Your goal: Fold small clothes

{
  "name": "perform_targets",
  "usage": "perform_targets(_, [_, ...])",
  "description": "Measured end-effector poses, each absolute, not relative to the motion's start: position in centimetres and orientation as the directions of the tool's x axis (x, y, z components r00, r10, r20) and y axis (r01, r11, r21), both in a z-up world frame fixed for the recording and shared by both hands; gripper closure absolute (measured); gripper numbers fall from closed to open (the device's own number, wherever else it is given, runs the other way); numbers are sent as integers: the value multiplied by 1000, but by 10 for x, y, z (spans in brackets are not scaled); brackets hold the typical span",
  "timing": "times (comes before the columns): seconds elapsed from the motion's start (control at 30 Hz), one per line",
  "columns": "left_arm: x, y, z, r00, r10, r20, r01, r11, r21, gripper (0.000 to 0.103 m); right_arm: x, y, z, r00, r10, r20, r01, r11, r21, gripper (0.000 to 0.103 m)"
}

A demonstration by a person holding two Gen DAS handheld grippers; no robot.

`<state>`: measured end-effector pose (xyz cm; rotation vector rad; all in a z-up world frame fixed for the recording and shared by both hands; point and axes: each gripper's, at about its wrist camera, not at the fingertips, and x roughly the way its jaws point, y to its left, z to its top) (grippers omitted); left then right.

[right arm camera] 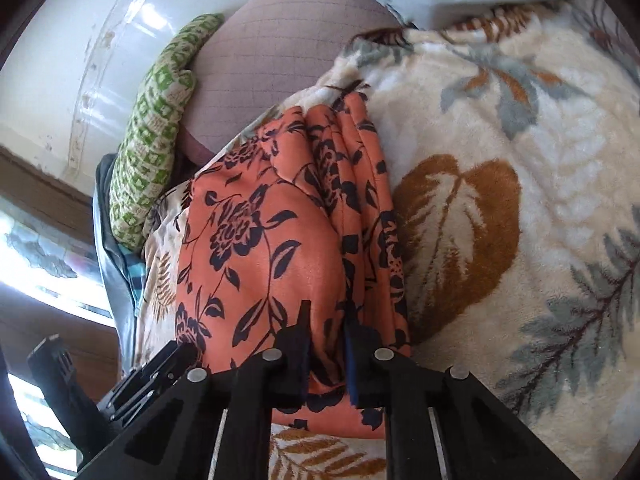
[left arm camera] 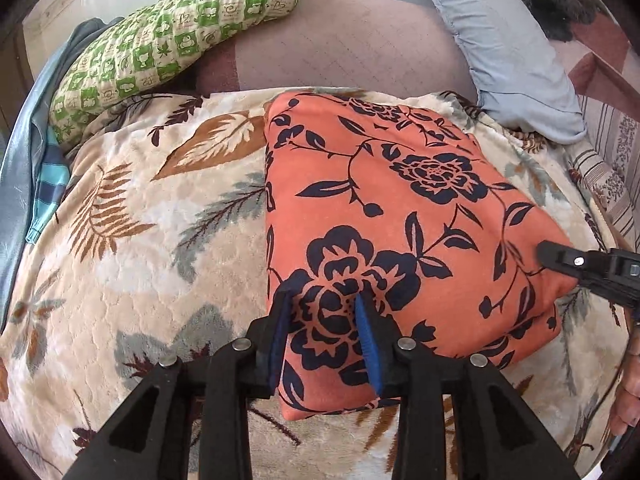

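Observation:
An orange garment with dark navy flowers [left arm camera: 400, 208] lies folded into a thick rectangle on a cream blanket with a leaf print [left arm camera: 160, 240]. My left gripper [left arm camera: 324, 316] hovers over the garment's near left corner. Its blue pads stand apart, with flat fabric showing between them, so it is open. In the right wrist view my right gripper [right arm camera: 328, 324] is shut on the orange garment [right arm camera: 272, 240] at its stacked, layered edge, and cloth bunches between the pads. One of its fingers [left arm camera: 560, 258] shows at the garment's right side in the left wrist view.
A green checked pillow [left arm camera: 172, 36] lies at the back left and a pale blue pillow [left arm camera: 512, 48] at the back right. Between them is a mauve sheet [left arm camera: 340, 48]. Striped blue cloth [left arm camera: 48, 184] sits at the left edge. A hand [left arm camera: 632, 392] shows at the right.

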<state>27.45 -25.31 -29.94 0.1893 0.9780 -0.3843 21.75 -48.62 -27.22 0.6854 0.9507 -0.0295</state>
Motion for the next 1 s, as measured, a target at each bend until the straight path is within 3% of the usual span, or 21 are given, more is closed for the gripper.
perform_targets(0.1, [279,-250,-303,482,-215,-850,389,921,-13,67,201,-477,-246,626,325,-708,222,797,562,91])
perform_targets(0.17, [278,-247,-303,475,-227,-850,390,920,-28,67,190,-467,-240,615,315,-723,192,829,525,91])
perform_targets(0.33, [275,-253,-296,468,-244,-850,417,908,-31,67,195,-492,-302,490,303,-817,362,782,507,91])
perform_targets(0.5, [273,-262,-278,517,-236,-823,442,897,21,66,195,-508,-307,495,391,-775,402,688,604,88])
perform_targets(0.6, [276,-264,-272,541,-239,-806,428,904,19,59,186,-511,-280,572,251,-781,393,752,530,88])
perform_targets(0.7, [282,-269,-279,530,-210,-822,419,907,39,56,181,-512,-257,671,182,-719,358,769,529,87])
perform_targets(0.9, [279,-278,-300,538,-171,-826,417,905,84,51,205,-477,-261,643,323,-694,245,772,586,88])
perform_targets(1.0, [278,-282,-307,539,-146,-830,431,894,123,45,221,-469,-303,500,394,-771,326,739,589,89])
